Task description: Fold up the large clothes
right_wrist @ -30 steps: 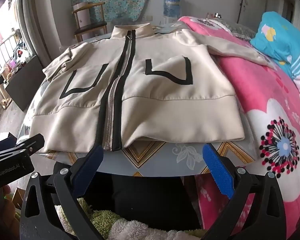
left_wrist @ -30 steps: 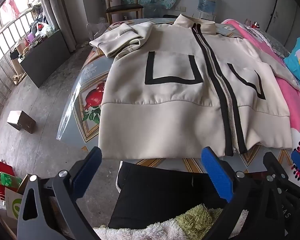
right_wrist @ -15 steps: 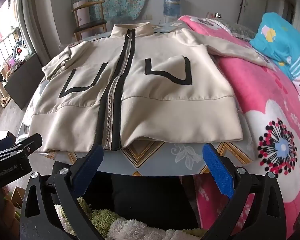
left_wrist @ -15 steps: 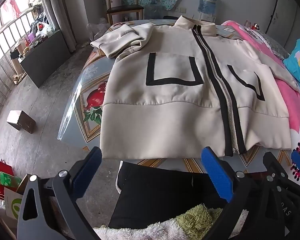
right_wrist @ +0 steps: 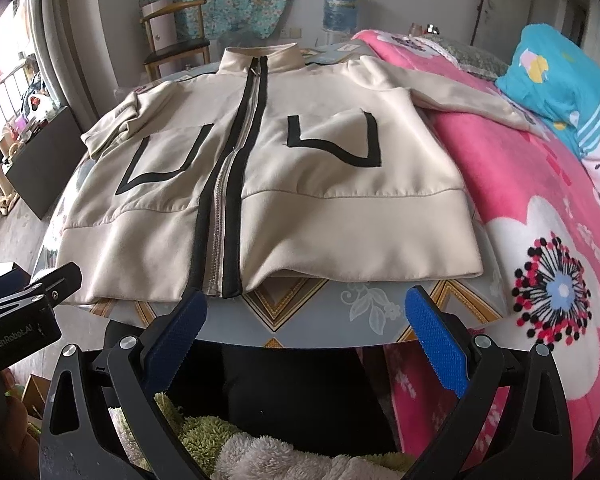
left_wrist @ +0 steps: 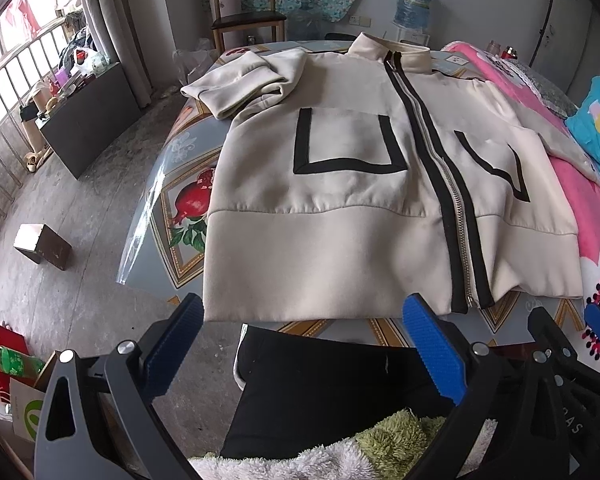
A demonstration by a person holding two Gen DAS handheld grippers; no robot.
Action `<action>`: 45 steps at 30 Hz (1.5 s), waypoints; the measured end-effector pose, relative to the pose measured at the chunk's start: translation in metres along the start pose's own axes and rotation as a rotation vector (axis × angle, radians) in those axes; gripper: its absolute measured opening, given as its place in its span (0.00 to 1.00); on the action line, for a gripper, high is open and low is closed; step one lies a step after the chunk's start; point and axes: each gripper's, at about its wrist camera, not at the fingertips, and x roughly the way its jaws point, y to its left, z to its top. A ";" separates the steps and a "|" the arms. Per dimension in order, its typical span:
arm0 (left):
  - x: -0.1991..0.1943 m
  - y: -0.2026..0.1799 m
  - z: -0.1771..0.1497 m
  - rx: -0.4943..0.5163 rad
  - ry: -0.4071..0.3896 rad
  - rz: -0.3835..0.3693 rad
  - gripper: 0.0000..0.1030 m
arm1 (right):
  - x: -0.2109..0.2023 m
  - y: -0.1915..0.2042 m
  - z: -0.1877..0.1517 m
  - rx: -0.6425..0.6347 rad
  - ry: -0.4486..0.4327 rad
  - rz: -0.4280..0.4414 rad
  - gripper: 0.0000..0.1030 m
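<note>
Grey concrete floor (left_wrist: 72, 200) runs along my left, with a wooden chair (left_wrist: 244, 12) and a water jug (left_wrist: 414, 0) against the far wall. Ahead of me a table (right_wrist: 340, 312), covered with a fruit-patterned plastic sheet, carries the beige zip jacket (left_wrist: 340, 208), laid flat, front up, collar away from me and hem at the near edge. Its left sleeve (left_wrist: 240, 80) is folded back in a bundle near the shoulder; the other sleeve (right_wrist: 460, 92) trails onto a pink floral blanket (right_wrist: 540, 208). My left gripper (left_wrist: 300, 344) hangs just short of the hem, blue pads spread wide, holding nothing. My right gripper (right_wrist: 306, 330) does the same near the zip's bottom end. On the left unit's body, seen from the right camera, I read "GenRobot.AI" (right_wrist: 12, 334). Any label on the jug is too blurred to read.
</note>
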 end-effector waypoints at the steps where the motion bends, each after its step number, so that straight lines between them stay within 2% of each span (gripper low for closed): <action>1: 0.000 0.000 0.000 0.000 -0.001 0.000 0.95 | -0.001 0.000 0.000 -0.001 -0.002 -0.001 0.93; 45: 0.000 0.005 -0.001 -0.003 -0.007 -0.002 0.95 | -0.004 0.005 0.000 -0.019 -0.021 -0.019 0.93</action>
